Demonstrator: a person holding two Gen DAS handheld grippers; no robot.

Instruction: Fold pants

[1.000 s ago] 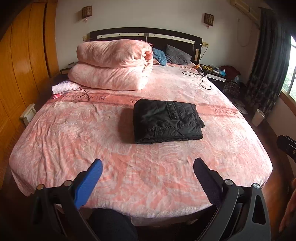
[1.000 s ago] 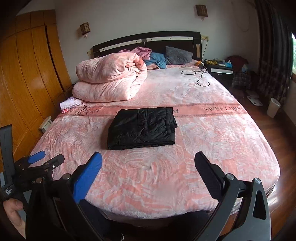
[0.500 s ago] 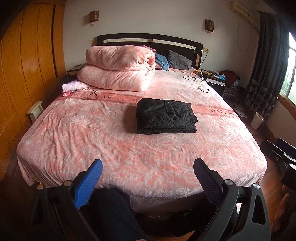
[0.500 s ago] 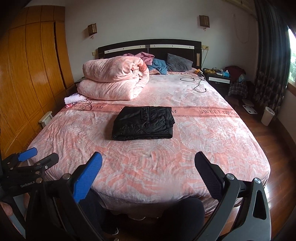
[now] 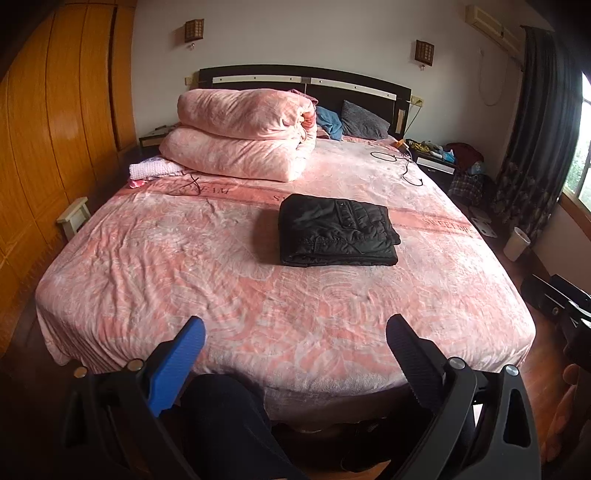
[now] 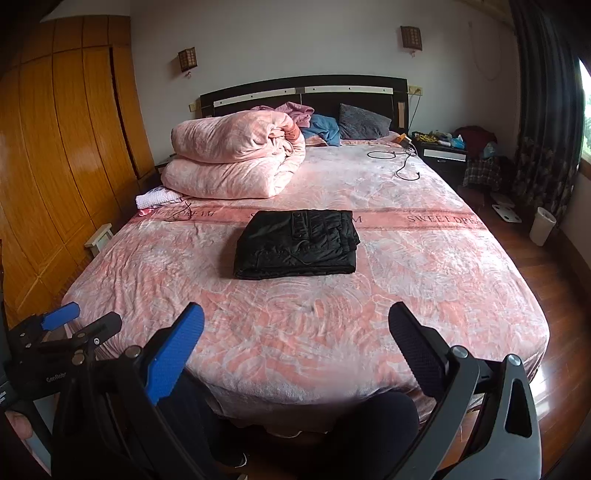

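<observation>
I am facing one wide bed covered in a pink patterned plush blanket point(image 5: 207, 280), with one dark headboard point(image 6: 306, 94) at its far end. One bulky pink quilt, folded over into two thick layers point(image 5: 243, 136), is lying at the far left of the bed, and two cushions, one blue point(image 6: 325, 129) and one grey point(image 6: 362, 120), are sitting beside it against the headboard. One pair of black padded pants, folded into a flat rectangle point(image 5: 336, 230), is resting alone near the middle of the bed, well apart from both my tools. I am holding my left gripper point(image 5: 295, 341) and my right gripper point(image 6: 295, 328) back at the foot of the bed, each with its two fingers spread wide and gripping nothing. Two small wall lamps point(image 5: 194, 29) are hanging above the headboard.
</observation>
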